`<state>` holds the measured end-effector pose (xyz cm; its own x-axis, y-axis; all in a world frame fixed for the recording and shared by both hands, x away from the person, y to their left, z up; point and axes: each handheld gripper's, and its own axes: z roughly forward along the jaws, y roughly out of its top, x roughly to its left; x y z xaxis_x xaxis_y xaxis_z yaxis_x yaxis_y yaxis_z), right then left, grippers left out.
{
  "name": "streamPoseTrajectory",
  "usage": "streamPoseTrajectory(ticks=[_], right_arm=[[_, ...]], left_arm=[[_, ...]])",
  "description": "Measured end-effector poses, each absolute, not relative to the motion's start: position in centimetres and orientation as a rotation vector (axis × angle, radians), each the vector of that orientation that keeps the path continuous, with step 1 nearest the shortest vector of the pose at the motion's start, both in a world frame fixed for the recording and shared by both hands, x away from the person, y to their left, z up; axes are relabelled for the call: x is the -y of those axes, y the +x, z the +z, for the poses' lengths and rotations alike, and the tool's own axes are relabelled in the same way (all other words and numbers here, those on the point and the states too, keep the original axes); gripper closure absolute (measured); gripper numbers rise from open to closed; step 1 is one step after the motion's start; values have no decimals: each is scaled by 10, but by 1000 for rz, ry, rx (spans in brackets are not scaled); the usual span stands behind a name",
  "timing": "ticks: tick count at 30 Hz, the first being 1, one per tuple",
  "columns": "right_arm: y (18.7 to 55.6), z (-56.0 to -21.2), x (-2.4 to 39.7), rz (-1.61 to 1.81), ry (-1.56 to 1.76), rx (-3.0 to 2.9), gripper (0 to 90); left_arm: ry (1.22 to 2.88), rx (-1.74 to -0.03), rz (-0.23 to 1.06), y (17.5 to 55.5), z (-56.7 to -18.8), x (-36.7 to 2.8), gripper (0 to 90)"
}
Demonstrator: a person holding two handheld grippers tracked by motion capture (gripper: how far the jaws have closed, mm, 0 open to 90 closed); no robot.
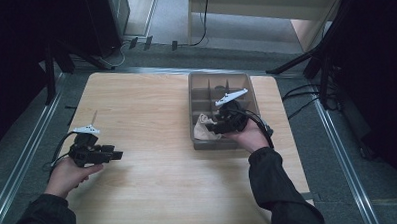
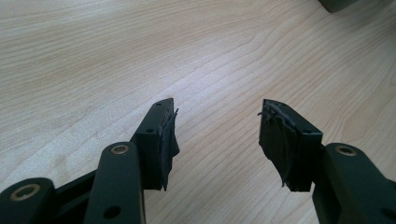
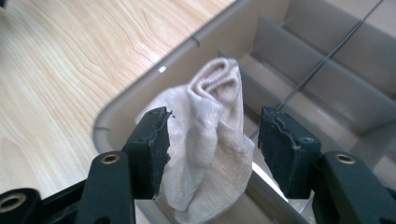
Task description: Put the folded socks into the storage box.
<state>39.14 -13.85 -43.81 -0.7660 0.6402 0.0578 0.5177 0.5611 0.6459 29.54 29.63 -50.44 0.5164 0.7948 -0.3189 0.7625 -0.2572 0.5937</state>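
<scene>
A beige sock (image 3: 210, 140) lies bunched in the near left compartment of a grey divided tray (image 3: 140, 93), with part of it draped over a divider. My right gripper (image 3: 215, 116) hangs just above it, open, with the sock between the jaws and a gap at the right pad. From above, the right gripper (image 1: 218, 126) points left at the sock (image 1: 202, 128) in the tray (image 1: 195, 87). My left gripper (image 1: 115, 155) rests open and empty over the bare wooden table at the left, and the left gripper (image 2: 217, 107) has only wood grain between its jaws.
The wooden table (image 1: 151, 108) is bare to the left of and in front of the tray. The tray's other compartments (image 3: 327, 70) look empty. Black stands and cables (image 1: 306, 100) sit on the floor beyond the table's right and far edges.
</scene>
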Motion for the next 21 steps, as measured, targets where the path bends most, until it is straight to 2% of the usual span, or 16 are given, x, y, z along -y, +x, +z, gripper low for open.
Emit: streamPoseTrajectory(ticks=[3,5,7,8,12,17,21], right_arm=[[389,-428,137,983,962,-2615,449],[387,-423,136,973,957,-2617,503],[386,-418,134,960,971,-2617,569],[385,-415,133,952,989,-2614,644],[382,-409,127,922,993,-2630,795],[383,-412,122,876,977,-2654,886],[386,-418,118,863,971,-2691,898]], left_arm=[[2043,-1269,59,295,-504,-297,452],[2041,-1270,62,295,-504,-297,452],[2030,-1276,52,295,-504,-298,459],[2029,-1276,49,295,-504,-298,465],[2025,-1282,44,296,-504,-299,478],[2031,-1298,41,296,-505,-299,480],[2046,-1311,37,297,-506,-299,484]])
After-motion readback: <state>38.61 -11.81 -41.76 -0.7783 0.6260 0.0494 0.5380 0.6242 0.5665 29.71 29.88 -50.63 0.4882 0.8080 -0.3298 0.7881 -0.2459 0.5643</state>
